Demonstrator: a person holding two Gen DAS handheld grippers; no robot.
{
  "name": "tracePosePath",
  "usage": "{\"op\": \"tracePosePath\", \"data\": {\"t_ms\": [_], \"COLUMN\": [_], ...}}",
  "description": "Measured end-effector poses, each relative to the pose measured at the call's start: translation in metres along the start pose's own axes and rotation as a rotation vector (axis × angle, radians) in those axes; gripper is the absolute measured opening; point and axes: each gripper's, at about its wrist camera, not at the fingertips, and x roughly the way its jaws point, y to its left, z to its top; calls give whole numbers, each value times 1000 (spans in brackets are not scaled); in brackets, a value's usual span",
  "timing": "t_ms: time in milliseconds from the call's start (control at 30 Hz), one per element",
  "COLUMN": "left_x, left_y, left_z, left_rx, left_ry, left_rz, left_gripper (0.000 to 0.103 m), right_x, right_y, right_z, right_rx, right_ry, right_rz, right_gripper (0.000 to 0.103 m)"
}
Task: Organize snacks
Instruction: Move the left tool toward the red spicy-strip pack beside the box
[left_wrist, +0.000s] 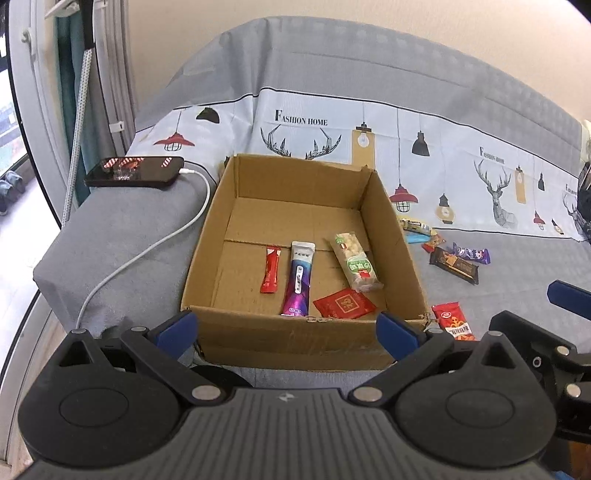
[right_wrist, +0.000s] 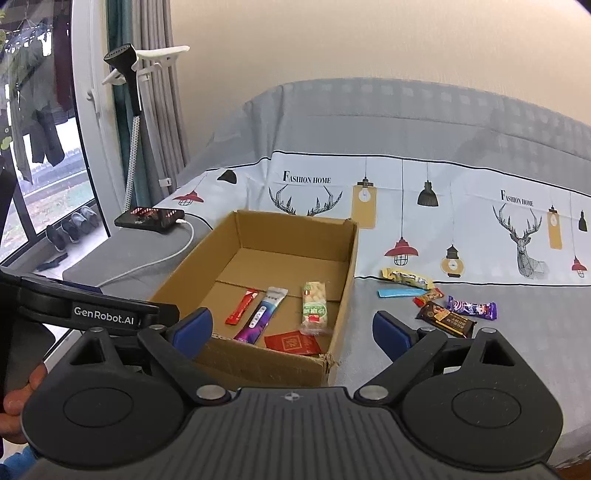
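Note:
An open cardboard box (left_wrist: 388, 206) (right_wrist: 343, 273) sits on the bed. Inside lie a red stick packet (left_wrist: 270, 269) (right_wrist: 242, 307), a purple-and-white sachet (left_wrist: 298, 278) (right_wrist: 262, 315), a green-label cracker pack (left_wrist: 355, 260) (right_wrist: 314, 308) and a flat red packet (left_wrist: 344, 303) (right_wrist: 293, 343). Right of the box lie loose snacks: a brown bar (left_wrist: 454, 264) (right_wrist: 447, 319), a purple candy (left_wrist: 472, 253) (right_wrist: 472, 307), a yellow bar (right_wrist: 408, 277), a blue strip (right_wrist: 397, 292) and a red chilli pack (left_wrist: 452, 322). My left gripper (left_wrist: 288, 328) is open before the box's near wall. My right gripper (right_wrist: 293, 330) is open at the box's near right corner.
A phone (left_wrist: 135, 171) (right_wrist: 149, 218) on a white cable (left_wrist: 155, 247) lies left of the box. A patterned sheet (left_wrist: 461, 173) covers the bed behind. A garment steamer pole (right_wrist: 132, 158) and curtains stand at the left by the window.

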Motion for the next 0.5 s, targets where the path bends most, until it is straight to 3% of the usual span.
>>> {"op": "tracePosePath", "data": {"t_ms": [300,500], "left_x": [1,10], "left_y": [-14,-35], "left_z": [0,3], "left_rx": [37,77], "left_ry": [16,46], "left_rz": [-6,-15], "left_gripper": [103,103], "right_x": [-4,-8], "right_y": [-12,-41], "right_z": [-3,-6], "right_rx": [55,117], "right_ry": [-13,-26], "right_rz": [-7,-52], "right_gripper": [94,94]}}
